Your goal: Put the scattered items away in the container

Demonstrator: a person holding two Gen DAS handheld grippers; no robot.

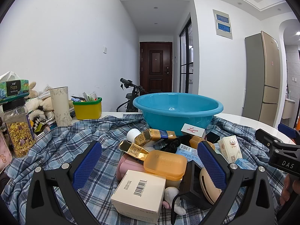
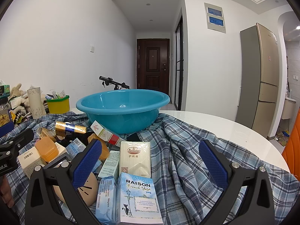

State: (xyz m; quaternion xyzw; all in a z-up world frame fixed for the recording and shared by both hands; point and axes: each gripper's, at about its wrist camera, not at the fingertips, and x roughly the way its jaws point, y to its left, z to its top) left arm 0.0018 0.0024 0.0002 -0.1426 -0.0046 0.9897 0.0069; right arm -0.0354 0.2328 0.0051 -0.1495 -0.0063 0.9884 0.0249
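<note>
A blue basin (image 1: 178,108) stands at the back of the plaid cloth (image 1: 61,146); it also shows in the right wrist view (image 2: 121,110). Scattered items lie in front of it. My left gripper (image 1: 150,163) is open and empty, low over an orange soap case (image 1: 166,162), a cream barcode box (image 1: 139,191) and gold packs (image 1: 155,136). My right gripper (image 2: 150,161) is open and empty, over a Raison carton (image 2: 138,198) and a white Saizeriya pack (image 2: 135,157). The right gripper's body shows at the left wrist view's right edge (image 1: 279,153).
At the left stand a cereal jar (image 1: 18,131), a tissue box (image 1: 14,90), a patterned tube (image 1: 61,106) and a yellow tub (image 1: 87,108). The white round table (image 2: 225,129) lies bare to the right. A fridge (image 2: 260,75) stands beyond.
</note>
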